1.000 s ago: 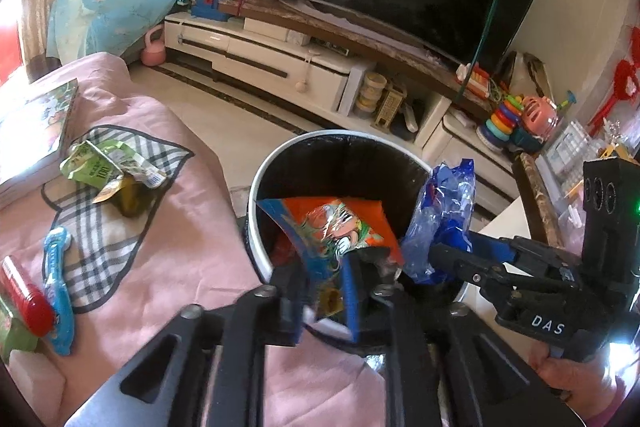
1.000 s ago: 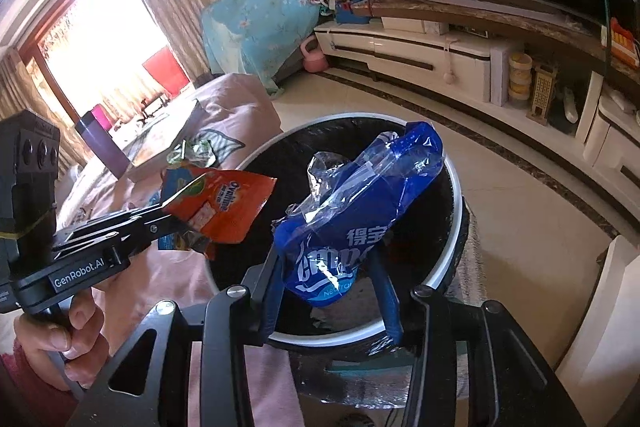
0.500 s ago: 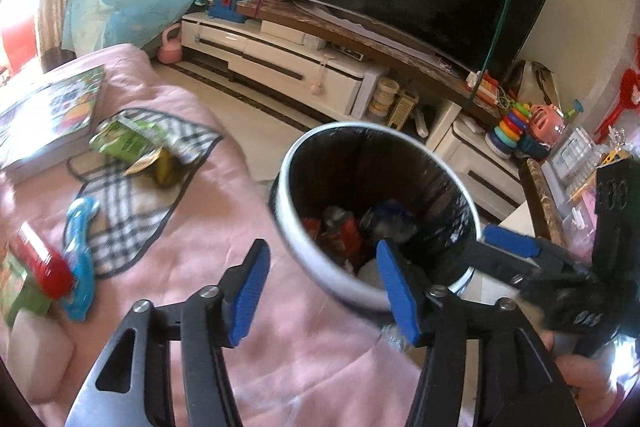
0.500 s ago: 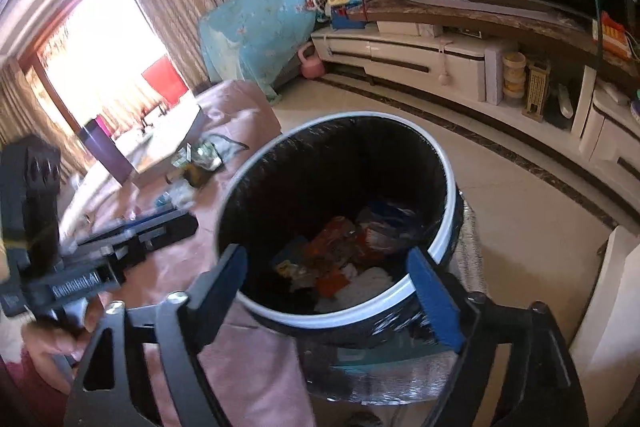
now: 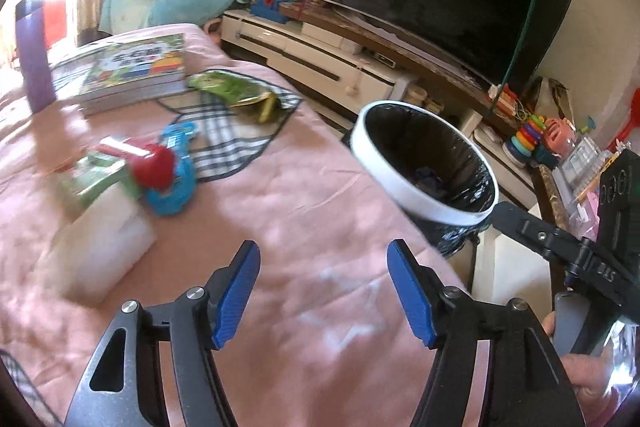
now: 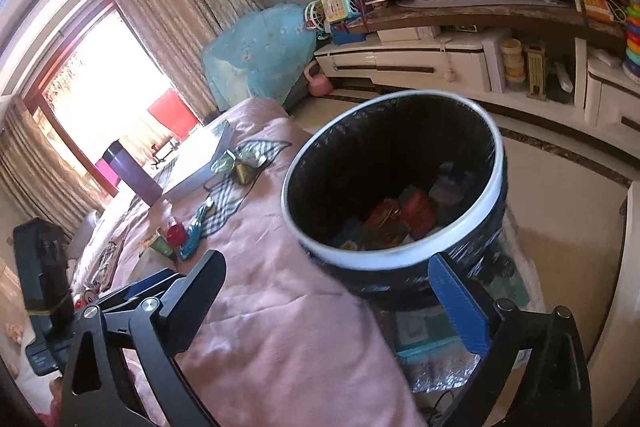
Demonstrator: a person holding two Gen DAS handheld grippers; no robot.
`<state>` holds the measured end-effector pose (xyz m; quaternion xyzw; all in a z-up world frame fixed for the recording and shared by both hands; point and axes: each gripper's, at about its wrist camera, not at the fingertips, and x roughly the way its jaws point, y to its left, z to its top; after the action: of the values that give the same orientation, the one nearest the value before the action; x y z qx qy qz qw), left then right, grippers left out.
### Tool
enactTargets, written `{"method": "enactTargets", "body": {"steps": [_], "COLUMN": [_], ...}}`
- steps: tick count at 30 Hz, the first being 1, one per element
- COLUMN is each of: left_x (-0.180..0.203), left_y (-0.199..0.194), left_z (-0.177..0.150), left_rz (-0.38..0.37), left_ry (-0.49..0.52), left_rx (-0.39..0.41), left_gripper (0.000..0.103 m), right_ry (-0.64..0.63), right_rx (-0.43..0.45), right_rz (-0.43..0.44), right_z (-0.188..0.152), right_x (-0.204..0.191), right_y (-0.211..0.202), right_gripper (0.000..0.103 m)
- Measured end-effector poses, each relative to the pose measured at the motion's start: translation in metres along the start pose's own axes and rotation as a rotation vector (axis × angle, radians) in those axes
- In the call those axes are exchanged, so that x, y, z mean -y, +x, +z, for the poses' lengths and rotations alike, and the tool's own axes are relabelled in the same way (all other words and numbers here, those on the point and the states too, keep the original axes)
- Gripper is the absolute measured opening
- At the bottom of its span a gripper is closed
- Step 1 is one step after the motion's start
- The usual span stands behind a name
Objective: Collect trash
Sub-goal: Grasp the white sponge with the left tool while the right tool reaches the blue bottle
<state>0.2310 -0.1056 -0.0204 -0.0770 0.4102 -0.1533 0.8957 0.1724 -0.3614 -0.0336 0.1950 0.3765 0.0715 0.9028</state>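
The white-rimmed bin (image 6: pixel 400 259) with a black liner stands beside the pink blanket (image 5: pixel 300 211). Orange and red wrappers (image 6: pixel 400 215) lie at its bottom. My right gripper (image 6: pixel 328 267) hangs in front of the bin's near rim; its jaws are opening wide and hold nothing. My left gripper (image 5: pixel 322 267) is over the blanket, left of the bin (image 5: pixel 384 163); its jaws are opening too, with nothing between them. A crumpled green wrapper (image 5: pixel 236 93) lies on a checked cloth farther back on the blanket.
On the blanket lie a blue toy (image 5: pixel 176 171), a red-capped item (image 5: pixel 154 167), a white block (image 5: pixel 100 247), a picture book (image 5: pixel 136 67) and a purple bottle (image 5: pixel 34 59). A TV stand (image 6: pixel 420 63) and toys line the far wall. A hand grips the right gripper's handle.
Both grippers let go: the orange wrapper and the blue bag dropped into the bin. The left gripper then swung left over the blanket. The right gripper shifted a little and opened wider.
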Motion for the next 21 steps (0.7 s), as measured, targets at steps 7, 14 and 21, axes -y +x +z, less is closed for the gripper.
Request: {"method": "enactTargets", "body": {"steps": [7, 14, 21], "left_x": [-0.038, -0.078, -0.100], "left_y": [-0.038, -0.068, -0.085], "left_z": [-0.025, -0.045, -0.049], "left_rz": [0.048, 0.107, 0.153], "left_ry": [-0.047, -0.123, -0.114], "left_rx": [0.010, 0.016, 0.044], "left_gripper": [0.066, 0.066, 0.066], "right_ry": [-0.020, -0.091, -0.112], "right_rx": [-0.036, -0.087, -0.073], "right_rz": [0.040, 0.092, 0.093], "right_z": [-0.024, -0.045, -0.044], "right_x": [-0.034, -0.072, -0.091], "right_y": [0.019, 0.043, 0.052], "right_gripper": [0.102, 0.102, 0.102]}}
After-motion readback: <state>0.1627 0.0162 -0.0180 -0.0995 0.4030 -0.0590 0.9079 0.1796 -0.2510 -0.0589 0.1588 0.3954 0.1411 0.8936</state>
